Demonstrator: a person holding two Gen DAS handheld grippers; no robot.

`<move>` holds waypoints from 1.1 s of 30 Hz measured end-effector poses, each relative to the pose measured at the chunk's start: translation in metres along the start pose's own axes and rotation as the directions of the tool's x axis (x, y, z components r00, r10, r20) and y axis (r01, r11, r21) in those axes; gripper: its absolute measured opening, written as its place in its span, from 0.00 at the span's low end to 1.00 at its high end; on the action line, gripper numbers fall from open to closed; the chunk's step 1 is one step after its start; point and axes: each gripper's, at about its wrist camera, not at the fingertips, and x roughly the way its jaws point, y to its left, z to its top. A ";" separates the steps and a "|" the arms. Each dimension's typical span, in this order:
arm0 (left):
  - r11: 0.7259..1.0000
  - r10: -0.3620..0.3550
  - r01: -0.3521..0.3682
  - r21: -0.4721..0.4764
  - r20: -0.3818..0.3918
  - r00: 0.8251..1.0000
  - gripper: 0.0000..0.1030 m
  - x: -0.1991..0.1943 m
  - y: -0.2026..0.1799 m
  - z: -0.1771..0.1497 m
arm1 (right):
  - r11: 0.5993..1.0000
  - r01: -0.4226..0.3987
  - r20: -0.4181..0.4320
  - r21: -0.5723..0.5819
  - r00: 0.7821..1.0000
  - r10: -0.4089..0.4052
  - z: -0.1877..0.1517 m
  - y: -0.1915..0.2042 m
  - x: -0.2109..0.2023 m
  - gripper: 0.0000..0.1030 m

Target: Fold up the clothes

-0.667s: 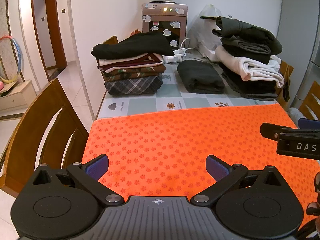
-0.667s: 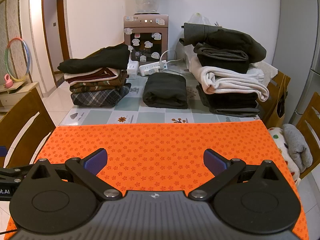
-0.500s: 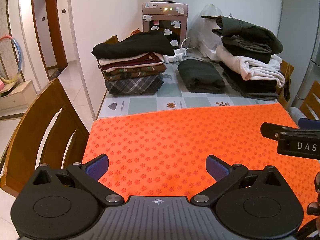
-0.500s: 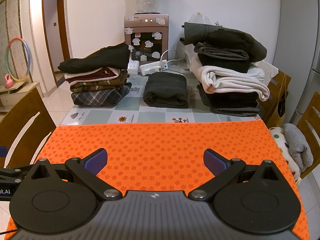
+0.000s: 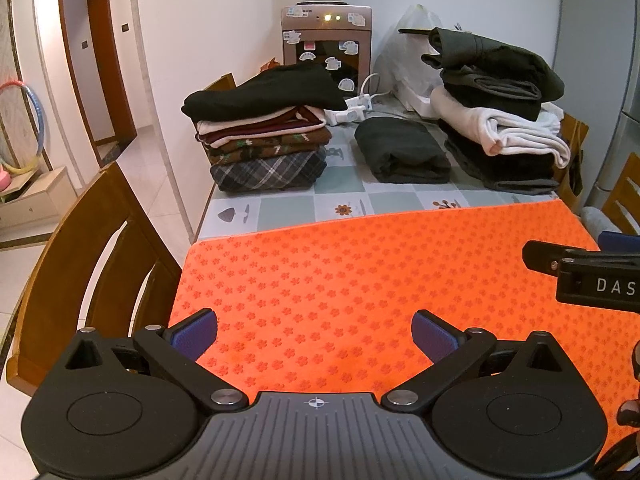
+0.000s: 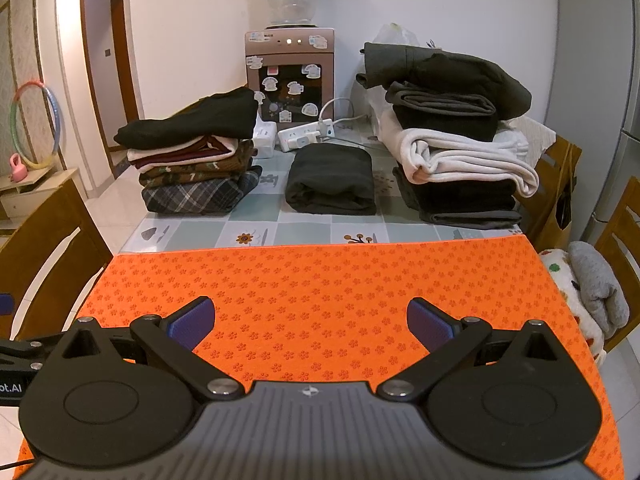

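A: Where do the clothes lie?

B: On the worktop (image 6: 308,229), beyond the orange mat (image 6: 320,280). A folded stack (image 6: 192,160) sits at ten o'clock, a single dark folded garment (image 6: 330,180) at twelve, and a taller pile (image 6: 452,140) at two.

A: And the jaws?

B: The left gripper (image 5: 314,334) and the right gripper (image 6: 310,320) both hover over the bare mat, jaws spread wide, nothing between them.

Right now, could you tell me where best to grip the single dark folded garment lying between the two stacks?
Probably the dark folded garment by its near rounded fold, approached from the orange mat side: that thick edge faces us, and stacks crowd both flanks.
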 end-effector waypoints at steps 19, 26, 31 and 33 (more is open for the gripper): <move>1.000 0.003 -0.003 0.019 -0.007 1.000 1.00 -0.003 -0.005 0.001 | 1.000 -0.002 0.003 0.013 1.000 0.002 -0.001 -0.002 -0.003 1.00; 1.000 0.004 -0.004 0.020 -0.009 1.000 1.00 -0.004 -0.007 0.002 | 1.000 -0.004 0.001 0.010 1.000 0.004 -0.001 -0.003 -0.003 1.00; 1.000 0.002 -0.002 0.027 -0.009 1.000 1.00 -0.005 -0.008 0.003 | 1.000 -0.006 -0.002 0.009 1.000 0.006 -0.001 -0.003 -0.003 1.00; 1.000 0.001 -0.001 0.029 -0.009 1.000 1.00 -0.005 -0.008 0.003 | 1.000 -0.007 -0.004 0.009 1.000 0.007 -0.001 -0.003 -0.002 1.00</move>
